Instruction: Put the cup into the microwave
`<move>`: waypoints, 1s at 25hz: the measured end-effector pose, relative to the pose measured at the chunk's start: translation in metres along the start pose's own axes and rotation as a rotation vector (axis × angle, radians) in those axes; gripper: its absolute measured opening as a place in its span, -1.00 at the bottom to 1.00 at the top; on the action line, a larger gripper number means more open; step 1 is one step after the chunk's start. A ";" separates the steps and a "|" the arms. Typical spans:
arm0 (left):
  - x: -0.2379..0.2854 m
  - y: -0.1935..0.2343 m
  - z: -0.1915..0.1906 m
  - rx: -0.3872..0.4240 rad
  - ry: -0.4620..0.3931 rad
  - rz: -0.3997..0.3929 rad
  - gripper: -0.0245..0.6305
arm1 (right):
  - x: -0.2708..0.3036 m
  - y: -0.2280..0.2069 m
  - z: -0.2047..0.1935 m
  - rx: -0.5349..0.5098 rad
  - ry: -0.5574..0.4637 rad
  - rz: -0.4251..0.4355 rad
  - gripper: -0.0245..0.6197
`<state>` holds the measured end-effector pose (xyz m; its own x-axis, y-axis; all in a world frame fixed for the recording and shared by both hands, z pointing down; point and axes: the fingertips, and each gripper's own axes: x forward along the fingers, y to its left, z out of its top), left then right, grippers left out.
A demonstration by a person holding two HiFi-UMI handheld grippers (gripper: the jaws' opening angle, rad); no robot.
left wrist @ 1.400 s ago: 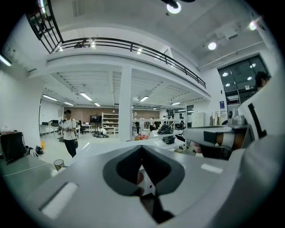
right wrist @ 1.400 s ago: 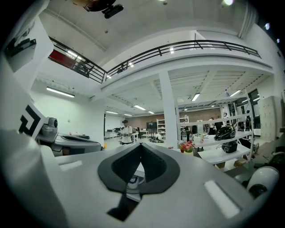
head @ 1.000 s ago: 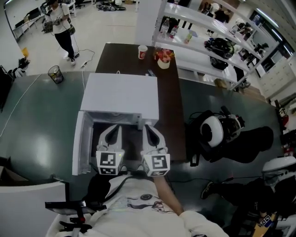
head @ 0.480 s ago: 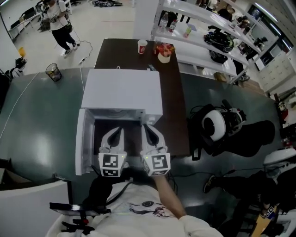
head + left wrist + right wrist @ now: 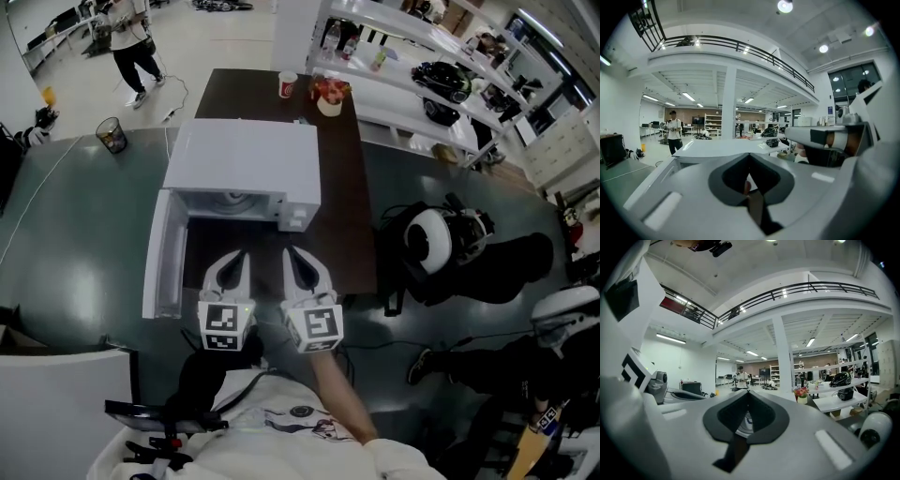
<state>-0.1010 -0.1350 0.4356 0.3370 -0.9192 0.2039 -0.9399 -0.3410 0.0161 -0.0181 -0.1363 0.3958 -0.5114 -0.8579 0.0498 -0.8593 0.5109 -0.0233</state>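
Observation:
The white microwave (image 5: 244, 164) stands on the dark table (image 5: 342, 187) with its door (image 5: 159, 253) swung open to the left. A round pale shape (image 5: 230, 199) shows just inside the opening; I cannot tell whether it is a cup. A red and white paper cup (image 5: 288, 84) stands at the table's far end. My left gripper (image 5: 240, 255) and right gripper (image 5: 291, 253) sit side by side just in front of the opening, both shut with nothing held. In the right gripper view a small white object (image 5: 746, 420) shows behind the closed jaws.
A flower pot (image 5: 328, 98) stands next to the paper cup. White shelves (image 5: 422, 66) run along the right. A headset and a dark bag (image 5: 441, 262) lie right of the table. A person (image 5: 127, 37) stands far back left, near a wire bin (image 5: 112, 141).
Both grippers have drawn back out of the microwave's opening toward me, staying side by side and shut. The microwave's inside shows more now.

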 end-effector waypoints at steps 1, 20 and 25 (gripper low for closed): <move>-0.007 -0.007 -0.002 -0.001 0.001 0.001 -0.93 | -0.010 0.002 0.000 -0.003 0.001 0.004 -0.92; -0.144 -0.080 -0.028 0.002 0.001 0.063 -0.93 | -0.164 0.057 -0.015 0.026 0.014 0.085 -0.92; -0.155 -0.092 -0.028 0.003 0.002 0.033 -0.93 | -0.174 0.062 -0.013 0.023 0.019 0.075 -0.92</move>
<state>-0.0679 0.0444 0.4304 0.3056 -0.9297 0.2057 -0.9504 -0.3110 0.0064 0.0181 0.0452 0.3987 -0.5742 -0.8160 0.0661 -0.8187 0.5720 -0.0508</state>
